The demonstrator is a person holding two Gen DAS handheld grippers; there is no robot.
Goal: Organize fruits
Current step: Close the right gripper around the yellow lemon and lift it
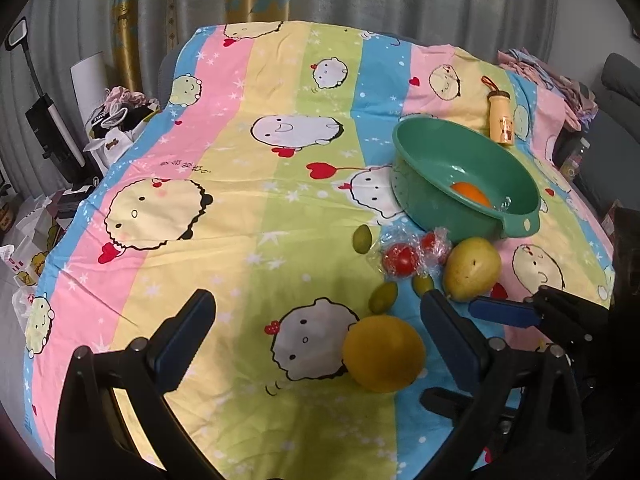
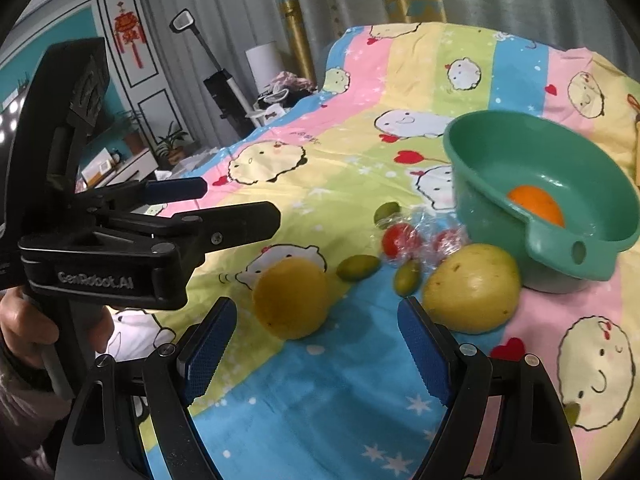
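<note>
A green basin (image 1: 416, 148) (image 2: 492, 140) stands on the patterned cloth and holds an orange (image 1: 470, 193) (image 2: 536, 202). In front of it lie a yellow-green pear (image 1: 472, 268) (image 2: 472, 288), a yellow round fruit (image 1: 384, 354) (image 2: 292, 298), two plastic-wrapped red fruits (image 1: 402, 260) (image 2: 400, 240) and three small green fruits (image 1: 382, 297) (image 2: 358, 267). My left gripper (image 1: 316, 344) is open and empty, just left of the yellow fruit. My right gripper (image 2: 316, 352) is open and empty, between the yellow fruit and the pear. The left gripper also shows in the right wrist view (image 2: 224, 208).
A small yellow bottle (image 1: 500, 118) lies behind the basin. Folded clothes (image 1: 548, 80) sit at the table's far right. A vacuum (image 1: 44, 120), bags and boxes stand on the floor at left. The cloth's left half is bare.
</note>
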